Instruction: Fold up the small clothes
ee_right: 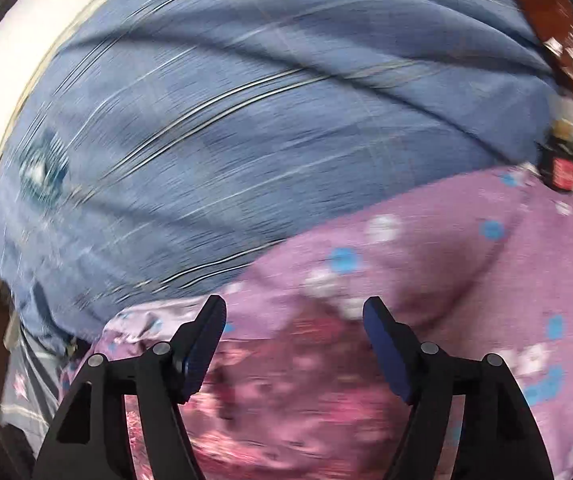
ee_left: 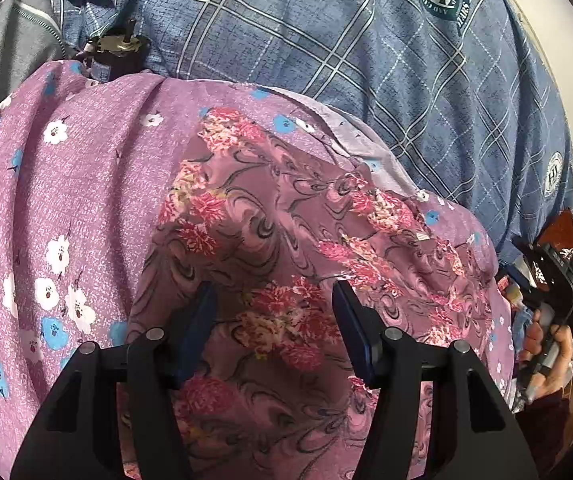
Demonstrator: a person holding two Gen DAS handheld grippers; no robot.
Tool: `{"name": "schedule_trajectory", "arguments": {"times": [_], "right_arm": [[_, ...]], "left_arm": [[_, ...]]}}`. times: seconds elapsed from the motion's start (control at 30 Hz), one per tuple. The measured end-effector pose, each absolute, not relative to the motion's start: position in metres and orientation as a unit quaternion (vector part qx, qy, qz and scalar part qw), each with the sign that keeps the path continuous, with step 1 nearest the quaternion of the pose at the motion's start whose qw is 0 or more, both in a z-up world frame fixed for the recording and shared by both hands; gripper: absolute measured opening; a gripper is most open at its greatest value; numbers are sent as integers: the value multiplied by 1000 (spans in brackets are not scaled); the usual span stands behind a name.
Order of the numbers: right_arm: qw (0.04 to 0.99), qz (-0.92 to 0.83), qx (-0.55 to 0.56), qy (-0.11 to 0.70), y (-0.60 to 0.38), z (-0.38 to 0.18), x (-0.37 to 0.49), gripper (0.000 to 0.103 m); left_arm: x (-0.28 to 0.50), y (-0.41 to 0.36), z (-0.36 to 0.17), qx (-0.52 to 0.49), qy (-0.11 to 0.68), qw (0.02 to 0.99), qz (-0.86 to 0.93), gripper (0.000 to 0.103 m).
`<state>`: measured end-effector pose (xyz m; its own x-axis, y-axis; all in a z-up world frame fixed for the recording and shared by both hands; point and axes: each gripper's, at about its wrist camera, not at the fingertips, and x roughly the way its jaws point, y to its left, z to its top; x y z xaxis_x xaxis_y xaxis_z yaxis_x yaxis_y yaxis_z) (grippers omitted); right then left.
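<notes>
A small dark-pink garment (ee_left: 278, 248) with swirls and red flower clusters lies rumpled on top of a larger purple cloth (ee_left: 66, 200) printed with white and blue flowers. My left gripper (ee_left: 273, 296) hovers over the pink garment, jaws open, with nothing pinched between the blue pads. In the blurred right wrist view, my right gripper (ee_right: 294, 308) stands open above the same pink garment (ee_right: 286, 380) near its edge against the purple cloth (ee_right: 466, 260). I see no cloth between its pads.
A blue plaid bedsheet (ee_left: 326, 40) covers the surface beyond the clothes and fills the far part of the right wrist view (ee_right: 246, 120). A grey garment (ee_left: 2, 48) and a metal clasp (ee_left: 120, 42) lie far left. A hand (ee_left: 546, 356) shows at the right edge.
</notes>
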<state>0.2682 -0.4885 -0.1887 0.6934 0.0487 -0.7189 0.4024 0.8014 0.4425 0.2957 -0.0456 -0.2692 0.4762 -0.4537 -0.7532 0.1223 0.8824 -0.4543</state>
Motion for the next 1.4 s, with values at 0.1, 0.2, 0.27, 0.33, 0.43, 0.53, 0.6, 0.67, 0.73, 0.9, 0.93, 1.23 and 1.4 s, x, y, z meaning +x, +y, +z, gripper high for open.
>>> {"name": "schedule_trajectory", "arguments": {"times": [0.1,0.2,0.27,0.33,0.43,0.53,0.6,0.67,0.73,0.9,0.93,1.23,1.4], "right_arm": [[866,-85,270,413,-490,-197,276,69],[867,-74,223,440,-465,-208,294,66],[868,-67,190,454,-449,-215,309,65],[861,-69,156,479,-439,-228,323,61],[843,-73,105,522,-426,-248,341,12],[866,-92,72,486,-420,-232,329,3],[884,-124,105,439,-438,-212,315,3],[887,-151,138,414,-457,-204,307,3],[880,-176,159,413,-476,-210,303,3],[839,-223,274,414,-518,-241,281,12],[834,-206,303,412,-522,-243,275,12],[879,-59,224,418,-426,-211,194,17],[850,-59,147,503,-382,-256,164,32]], "left_arm": [[297,-48,-270,-168,479,846,-162,59],[299,-51,-270,-161,475,851,-154,59],[300,-54,-271,-154,474,854,-150,59],[302,-56,-271,-149,474,855,-148,59],[305,-55,-272,-150,474,855,-149,59],[307,-52,-272,-155,475,854,-147,59],[306,-51,-271,-157,473,855,-146,59],[305,-53,-269,-148,468,860,-142,59],[304,-54,-270,-141,468,861,-142,59],[306,-54,-272,-140,472,860,-136,59],[306,-54,-272,-139,472,860,-136,59],[282,-56,-248,-88,423,891,-141,59],[286,-64,-277,-14,474,874,-107,63]]}}
